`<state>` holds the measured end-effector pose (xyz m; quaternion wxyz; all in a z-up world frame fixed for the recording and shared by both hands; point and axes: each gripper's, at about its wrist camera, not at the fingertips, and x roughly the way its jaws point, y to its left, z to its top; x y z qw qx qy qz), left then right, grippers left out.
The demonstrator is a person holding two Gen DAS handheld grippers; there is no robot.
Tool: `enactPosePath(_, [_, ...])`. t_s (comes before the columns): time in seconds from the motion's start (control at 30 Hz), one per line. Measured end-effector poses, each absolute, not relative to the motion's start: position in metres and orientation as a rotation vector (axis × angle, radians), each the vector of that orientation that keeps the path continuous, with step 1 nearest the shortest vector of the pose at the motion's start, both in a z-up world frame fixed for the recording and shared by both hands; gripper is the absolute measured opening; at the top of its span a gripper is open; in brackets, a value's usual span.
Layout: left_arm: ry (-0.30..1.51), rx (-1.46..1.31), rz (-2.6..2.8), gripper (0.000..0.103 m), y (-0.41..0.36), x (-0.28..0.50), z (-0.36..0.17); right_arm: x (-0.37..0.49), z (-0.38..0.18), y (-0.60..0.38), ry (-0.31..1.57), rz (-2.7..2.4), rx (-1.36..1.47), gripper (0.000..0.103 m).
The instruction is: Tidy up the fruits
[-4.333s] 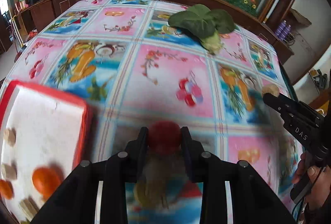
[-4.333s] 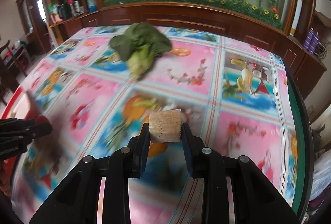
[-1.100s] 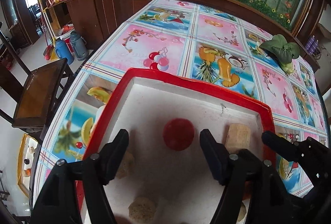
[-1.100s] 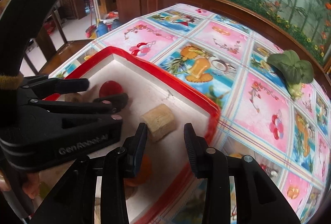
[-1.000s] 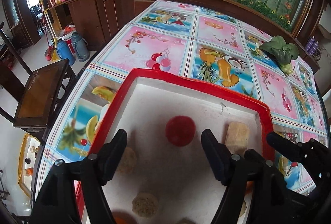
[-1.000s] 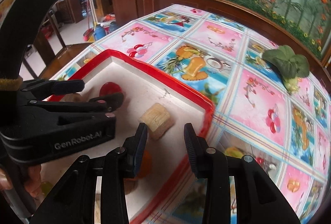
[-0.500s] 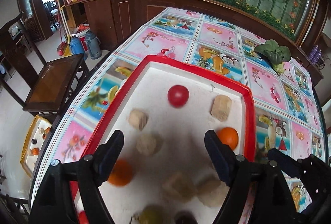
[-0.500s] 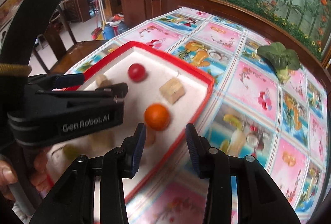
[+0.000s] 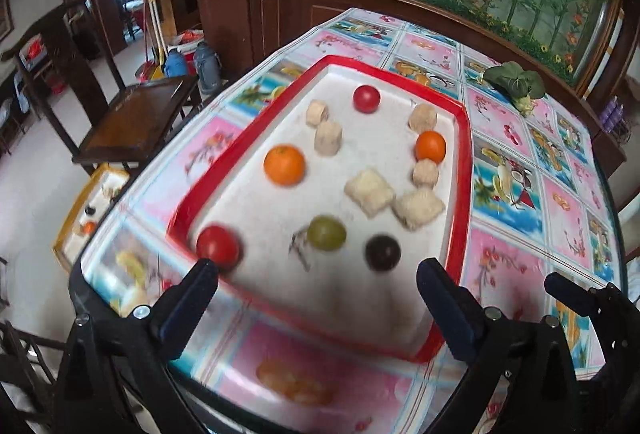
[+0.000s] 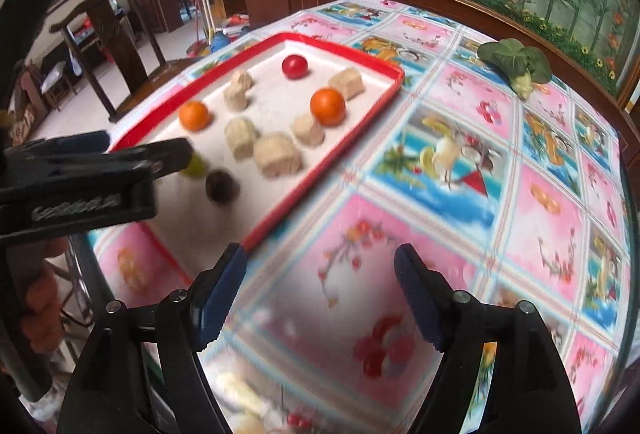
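Bench (image 9: 516, 169) under a patterned fruit-print cloth, dark wood cabinets behind.

Red-rimmed white tray (image 9: 464, 169) lies near the bench's left corner. All the fruit sits in it: two oranges (image 9: 285, 165), a red tomato at the far end (image 9: 366, 98), another red one at the near left corner (image 9: 218, 246), a green fruit (image 9: 327, 232), a dark round one (image 9: 383, 252), and several pale tan blocks (image 9: 370, 191) scattered between.

Leafy green vegetable (image 10: 516, 67) lies alone on the cloth, well apart from the tray, far right.

Left gripper (image 9: 316, 298): fingers released and spread wide, just been opening, nothing between them; they hang over the tray's near edge.

Right gripper (image 10: 320, 286): fingers released, just been opening, only bare cloth between them, beside the tray's right rim.

Left view alone shows the near-corner red fruit; in the right view the left gripper's body hides it and part of the green fruit. Right view alone shows the hand (image 10: 38, 298) around the left gripper's handle. Left view catches only the right gripper's tip at its lower right.
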<state>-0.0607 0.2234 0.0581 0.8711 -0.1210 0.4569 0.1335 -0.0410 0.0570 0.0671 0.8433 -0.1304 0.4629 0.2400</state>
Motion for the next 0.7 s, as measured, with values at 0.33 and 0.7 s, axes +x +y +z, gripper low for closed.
enactPosePath(0.33, [1.067, -0.288, 0.247, 0.102, 0.218, -0.105, 0.035, -0.073, 0.061, 0.063, 0.958, 0.524, -0.417, 0.09])
enactPosePath(0.7, [1.041, -0.222, 0.384, 0.102, 0.223, -0.118, 0.037, -0.079, 0.062, 0.069, 0.908, 0.513, -0.531, 0.09])
